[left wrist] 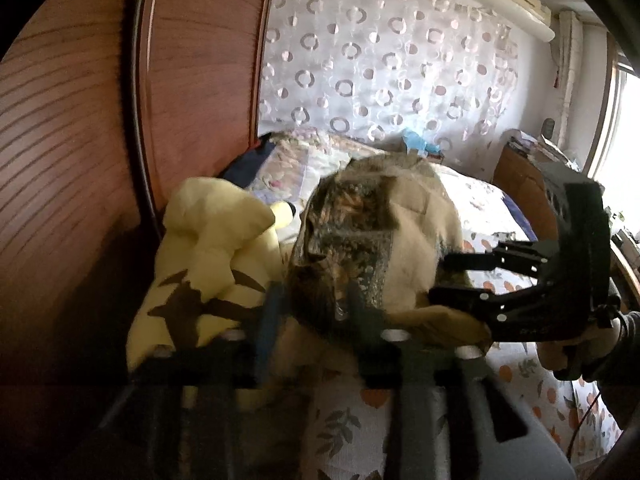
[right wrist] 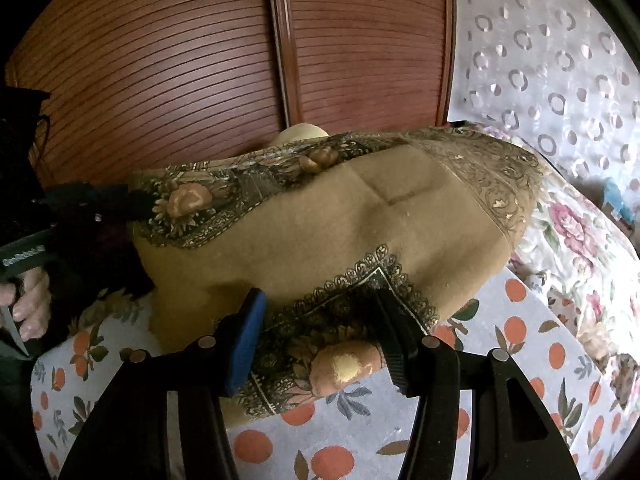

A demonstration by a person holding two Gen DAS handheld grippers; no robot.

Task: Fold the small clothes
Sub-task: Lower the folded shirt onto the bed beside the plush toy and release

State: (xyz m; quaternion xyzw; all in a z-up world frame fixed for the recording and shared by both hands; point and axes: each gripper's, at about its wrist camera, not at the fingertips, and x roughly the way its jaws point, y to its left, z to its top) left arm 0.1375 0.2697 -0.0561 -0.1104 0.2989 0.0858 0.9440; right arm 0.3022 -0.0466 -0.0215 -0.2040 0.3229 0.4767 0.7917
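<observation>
Right gripper (right wrist: 320, 340) at frame bottom: blue pad finger (right wrist: 246, 344) left, black ribbed finger (right wrist: 396, 344) right. Jaws apart, straddling dark floral corner of tan scarf (right wrist: 328, 216); pad contact unclear. Scarf bunched on bed (right wrist: 520, 360), bed cover printed with oranges and leaves. Left gripper (right wrist: 92, 204) at left edge, tips at scarf's dark border; jaw state unreadable. Bare hand (right wrist: 28, 300) below it. Slatted wooden wardrobe (right wrist: 180, 60) behind. Ring-patterned curtain (right wrist: 540, 60) upper right. Floral quilt (right wrist: 580, 240) at right.

a home bedroom: bed (left wrist: 500, 216), wooden wardrobe (left wrist: 80, 160), patterned curtain (left wrist: 380, 60)
</observation>
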